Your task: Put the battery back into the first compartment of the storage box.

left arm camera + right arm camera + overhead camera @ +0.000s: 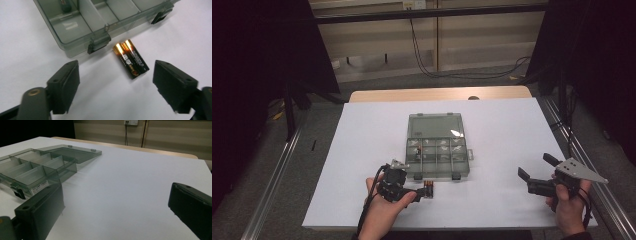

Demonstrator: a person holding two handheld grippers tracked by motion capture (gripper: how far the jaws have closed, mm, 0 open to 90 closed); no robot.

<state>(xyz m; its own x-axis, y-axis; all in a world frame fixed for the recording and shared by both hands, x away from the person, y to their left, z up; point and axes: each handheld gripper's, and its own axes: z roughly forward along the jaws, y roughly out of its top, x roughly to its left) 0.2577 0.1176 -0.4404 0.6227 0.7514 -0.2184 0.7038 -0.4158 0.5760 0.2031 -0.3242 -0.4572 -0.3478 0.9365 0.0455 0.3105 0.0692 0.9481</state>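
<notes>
Two black-and-gold batteries (131, 58) lie side by side on the white sheet, just in front of the clear grey compartment box (75, 47). My left gripper (117, 85) is open, its jaws standing on either side of the batteries and a little short of them, not touching them. In the high view the batteries (428, 189) sit at the tips of the left gripper (418, 193), near the box's front wall (438, 175). The box lid lies open flat behind it. My right gripper (537, 167) is held open at the right with nothing between its jaws, far from the box (37, 173).
A white sheet (502, 130) covers the table; bare wood (437, 94) shows along the far edge. A small dark item (418, 148) lies in a left compartment of the box. Black latches (98, 43) stick out from the front wall. Metal rails (277, 170) run along both sides.
</notes>
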